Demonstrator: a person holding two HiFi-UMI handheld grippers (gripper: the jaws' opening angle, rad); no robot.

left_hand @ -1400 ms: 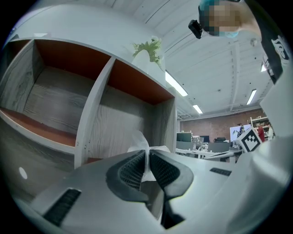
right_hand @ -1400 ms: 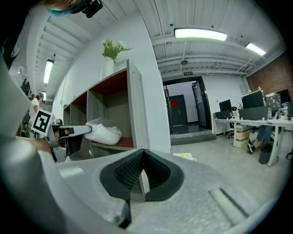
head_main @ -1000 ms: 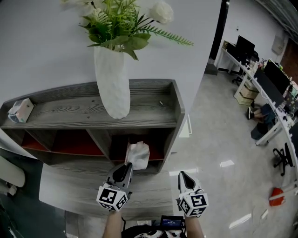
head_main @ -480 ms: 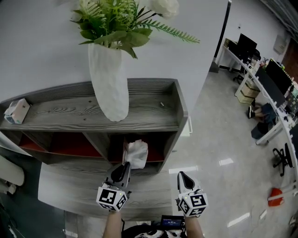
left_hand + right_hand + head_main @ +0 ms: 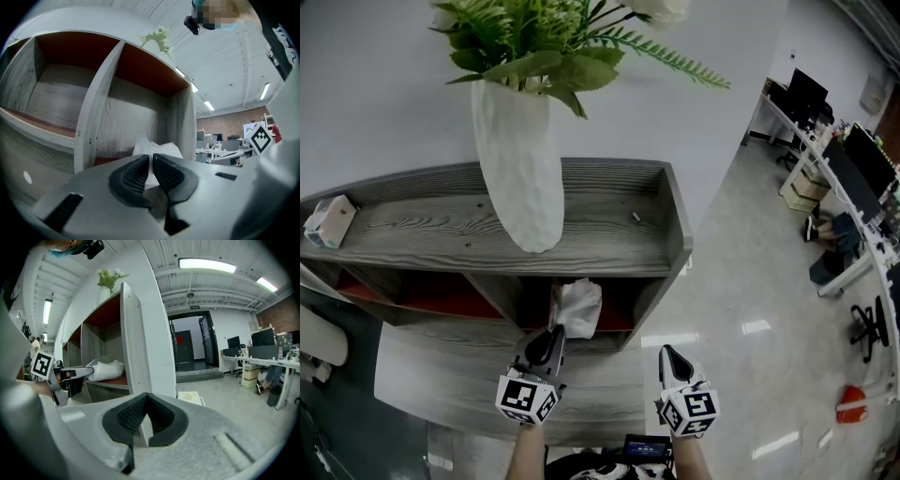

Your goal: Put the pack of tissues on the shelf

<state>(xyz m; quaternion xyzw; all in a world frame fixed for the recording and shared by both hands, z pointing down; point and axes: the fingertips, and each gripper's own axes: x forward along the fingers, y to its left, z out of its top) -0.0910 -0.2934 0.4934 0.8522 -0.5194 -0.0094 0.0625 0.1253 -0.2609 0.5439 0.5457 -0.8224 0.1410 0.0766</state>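
The pack of tissues (image 5: 578, 307) is a soft white crumpled packet sitting in the mouth of the shelf's right-hand lower compartment. My left gripper (image 5: 551, 339) is shut on its near edge. In the left gripper view the black pads (image 5: 132, 174) pinch a thin white flap of the pack (image 5: 163, 150). The right gripper view shows the pack (image 5: 107, 370) resting on the red compartment floor, with the left gripper (image 5: 70, 376) at it. My right gripper (image 5: 668, 356) hangs to the right, off the shelf's end, its jaws shut with nothing between them (image 5: 146, 399).
The grey wooden shelf unit (image 5: 600, 234) has red-lined compartments. A tall white vase (image 5: 520, 159) with green plants stands on its top, and a small tissue box (image 5: 328, 222) sits at the far left. Glossy floor, desks and chairs (image 5: 853, 187) lie to the right.
The head view has drifted a little, so the vase and shelf sit slightly differently. The left gripper still holds the pack at the compartment mouth; the right gripper has not moved.
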